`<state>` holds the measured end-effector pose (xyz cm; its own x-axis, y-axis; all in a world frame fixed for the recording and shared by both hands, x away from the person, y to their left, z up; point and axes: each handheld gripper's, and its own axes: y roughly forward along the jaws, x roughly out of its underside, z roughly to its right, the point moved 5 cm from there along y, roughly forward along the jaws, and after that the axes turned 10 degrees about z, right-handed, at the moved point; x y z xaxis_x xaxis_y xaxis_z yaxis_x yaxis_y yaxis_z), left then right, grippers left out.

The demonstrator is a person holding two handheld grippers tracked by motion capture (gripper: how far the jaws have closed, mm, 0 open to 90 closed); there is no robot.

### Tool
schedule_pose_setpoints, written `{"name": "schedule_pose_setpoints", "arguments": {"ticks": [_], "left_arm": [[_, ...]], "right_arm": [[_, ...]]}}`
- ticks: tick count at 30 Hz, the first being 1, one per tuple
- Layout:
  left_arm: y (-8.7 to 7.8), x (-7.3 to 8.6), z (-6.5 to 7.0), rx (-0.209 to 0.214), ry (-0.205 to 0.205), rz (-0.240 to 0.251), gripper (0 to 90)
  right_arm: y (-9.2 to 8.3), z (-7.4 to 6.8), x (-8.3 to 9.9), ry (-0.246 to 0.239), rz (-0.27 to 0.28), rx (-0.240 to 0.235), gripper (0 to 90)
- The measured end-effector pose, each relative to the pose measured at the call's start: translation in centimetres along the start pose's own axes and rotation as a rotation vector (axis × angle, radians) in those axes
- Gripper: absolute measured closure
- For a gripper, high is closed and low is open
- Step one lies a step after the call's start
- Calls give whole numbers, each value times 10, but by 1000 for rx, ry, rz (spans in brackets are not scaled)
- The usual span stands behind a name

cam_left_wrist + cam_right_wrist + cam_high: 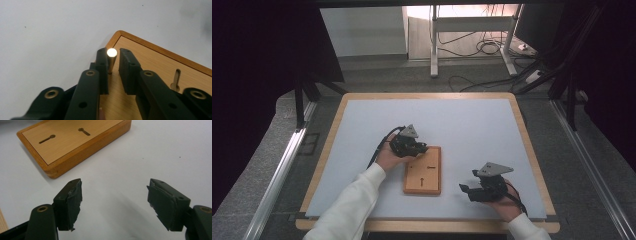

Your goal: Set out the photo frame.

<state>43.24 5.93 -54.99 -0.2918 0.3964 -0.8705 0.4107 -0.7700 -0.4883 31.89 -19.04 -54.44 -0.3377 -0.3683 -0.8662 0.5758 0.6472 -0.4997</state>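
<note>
Left gripper view: left tool (113,71) narrow around a small metal pin (111,60) standing in the wooden board (155,67); one pad touches it. The pin looks light, stiff, slippery; grip its middle. Right tool (113,205) wide, empty.

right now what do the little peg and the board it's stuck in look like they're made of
Peg: probably metal, brass-toned with a polished top that glares white. Board: wood, a pale straight-grained face with a darker, glossier orange rim, likely varnished. The left gripper has its black fingers on either side of the peg.

A white mat (462,125) covers a wood-edged table (522,125); beyond it stand a white desk frame (472,30), floor cables (482,47) and a dark monitor (539,22).
</note>
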Motion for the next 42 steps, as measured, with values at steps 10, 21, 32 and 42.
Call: {"name": "schedule_pose_setpoints", "arguments": {"ticks": [10,21,32,42], "left_arm": [[-1,0,-4,6,-33,-22,849],[-1,-4,-6,21,-87,-70,846],[0,-5,-10,54,-114,-95,839],[0,-6,-12,66,-115,-108,839]], "right_arm": [[5,-13,-9,-43,12,-24,281],[6,-26,-18,-101,42,-51,281],[19,-57,-33,-256,23,-69,225],[29,-64,-33,-279,8,-85,215]]}}
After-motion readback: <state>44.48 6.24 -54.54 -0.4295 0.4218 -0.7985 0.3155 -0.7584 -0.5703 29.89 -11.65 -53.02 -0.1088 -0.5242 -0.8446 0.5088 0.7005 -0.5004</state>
